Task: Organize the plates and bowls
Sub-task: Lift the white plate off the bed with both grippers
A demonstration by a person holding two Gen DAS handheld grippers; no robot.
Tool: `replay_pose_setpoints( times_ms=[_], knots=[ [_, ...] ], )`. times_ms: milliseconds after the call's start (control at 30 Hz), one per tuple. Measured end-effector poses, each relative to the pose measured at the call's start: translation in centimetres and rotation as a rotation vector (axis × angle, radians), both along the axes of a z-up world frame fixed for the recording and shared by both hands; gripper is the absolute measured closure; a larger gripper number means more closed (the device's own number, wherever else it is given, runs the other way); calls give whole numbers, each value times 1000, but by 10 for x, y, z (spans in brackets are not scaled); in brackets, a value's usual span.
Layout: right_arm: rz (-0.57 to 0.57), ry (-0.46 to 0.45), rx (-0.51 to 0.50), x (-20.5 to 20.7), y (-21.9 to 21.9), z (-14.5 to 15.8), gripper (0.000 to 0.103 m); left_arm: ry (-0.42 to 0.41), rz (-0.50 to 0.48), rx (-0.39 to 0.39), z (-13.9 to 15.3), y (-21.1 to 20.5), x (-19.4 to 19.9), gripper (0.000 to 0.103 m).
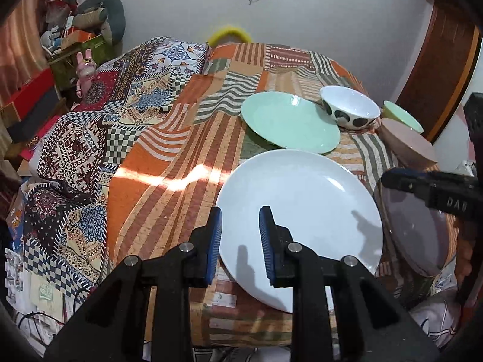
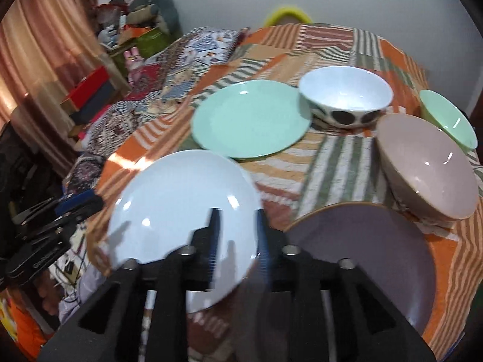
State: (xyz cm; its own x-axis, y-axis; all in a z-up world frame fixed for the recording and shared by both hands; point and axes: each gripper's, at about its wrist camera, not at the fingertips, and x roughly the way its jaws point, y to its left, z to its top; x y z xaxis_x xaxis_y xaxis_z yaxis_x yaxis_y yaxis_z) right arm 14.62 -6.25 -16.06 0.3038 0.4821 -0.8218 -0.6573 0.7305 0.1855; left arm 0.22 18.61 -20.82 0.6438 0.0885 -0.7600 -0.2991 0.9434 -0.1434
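Clearly the white plate (image 1: 302,211) is the one to move. It lies at the near edge of the cover (image 1: 181,157), just beside the purple plate (image 2: 362,241). My left gripper (image 1: 238,235) straddles its near-left rim with the jaws narrow, and I cannot tell whether it pinches. My right gripper (image 2: 237,235) is blurred over the right rim, slightly parted and seemingly holding nothing. I judge a firm bite on the rim is needed first, then a level lift toward the green plate (image 1: 289,123).

You face a pale wall (image 1: 181,6); a patchwork cloth (image 1: 169,163) covers the table (sunlit streak across it), curtains (image 2: 39,60) at left.
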Motion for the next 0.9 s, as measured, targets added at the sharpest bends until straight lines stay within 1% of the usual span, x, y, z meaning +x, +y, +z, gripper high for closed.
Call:
replay_pose_setpoints(
  times_ms=[167,333,367,467,633,700,800,900],
  knots=[
    [-19,17,-21,5,2,-8,68,45,23,-24,-13,7,-2,78],
    [9,27,-66,8,11,-19,68,88,46,-82,-31,19,-6,77],
    [5,36,-73,10,12,-22,69,94,47,-93,-34,20,-6,77],
    [-6,56,-81,16,14,-28,78,106,38,-107,-41,20,-5,77],
    [4,91,-92,19,18,-35,81,100,25,-121,-44,22,-4,77],
    [21,119,-91,18,21,-39,85,97,22,-130,-45,23,-3,77],
    [24,117,-108,13,24,-40,84,96,28,-126,-45,25,-4,77],
    [41,151,-90,11,23,-39,85,102,28,-138,-49,28,-4,77]
  ],
)
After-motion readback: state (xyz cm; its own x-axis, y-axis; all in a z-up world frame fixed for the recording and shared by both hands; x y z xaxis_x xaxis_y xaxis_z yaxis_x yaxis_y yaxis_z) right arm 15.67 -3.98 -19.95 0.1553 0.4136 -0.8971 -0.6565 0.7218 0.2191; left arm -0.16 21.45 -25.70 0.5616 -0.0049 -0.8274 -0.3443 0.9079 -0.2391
